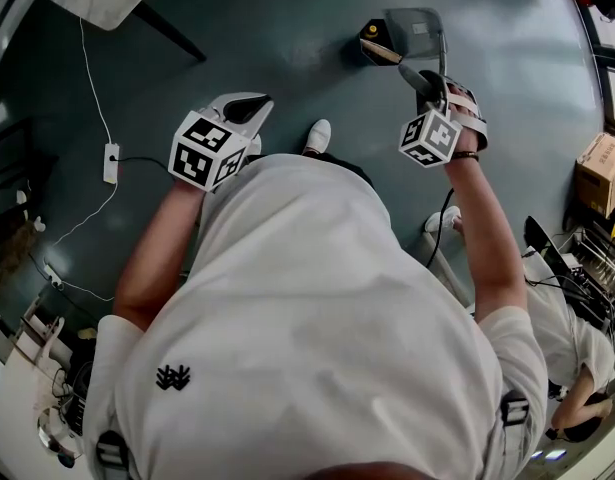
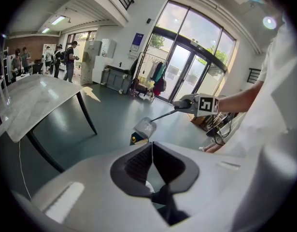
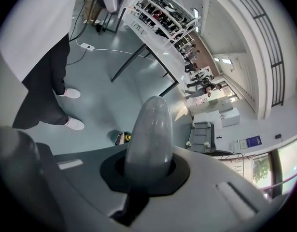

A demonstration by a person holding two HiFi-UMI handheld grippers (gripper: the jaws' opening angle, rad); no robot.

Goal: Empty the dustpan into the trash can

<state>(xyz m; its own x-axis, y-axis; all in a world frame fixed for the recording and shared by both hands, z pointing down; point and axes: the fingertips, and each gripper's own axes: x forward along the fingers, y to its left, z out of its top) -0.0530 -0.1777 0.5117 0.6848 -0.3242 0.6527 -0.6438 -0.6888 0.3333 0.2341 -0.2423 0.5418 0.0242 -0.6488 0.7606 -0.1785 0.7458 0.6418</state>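
Head view: dustpan [image 1: 414, 26] extends straight ahead of right gripper [image 1: 434, 86], above trash can [image 1: 371, 46].
Right jaws: clamped on handle [image 3: 149, 129].
Left gripper [image 2: 151, 151]: jaws together.

Daylit, glary windows, fisheye-warped edges.

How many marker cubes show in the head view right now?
2. One marker cube sits on the left gripper, at the view's left; the other on the right gripper, shut on the dustpan handle. None seems hidden.

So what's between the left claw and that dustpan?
Nothing: the left gripper view shows only bare floor between the left claw and the dustpan.
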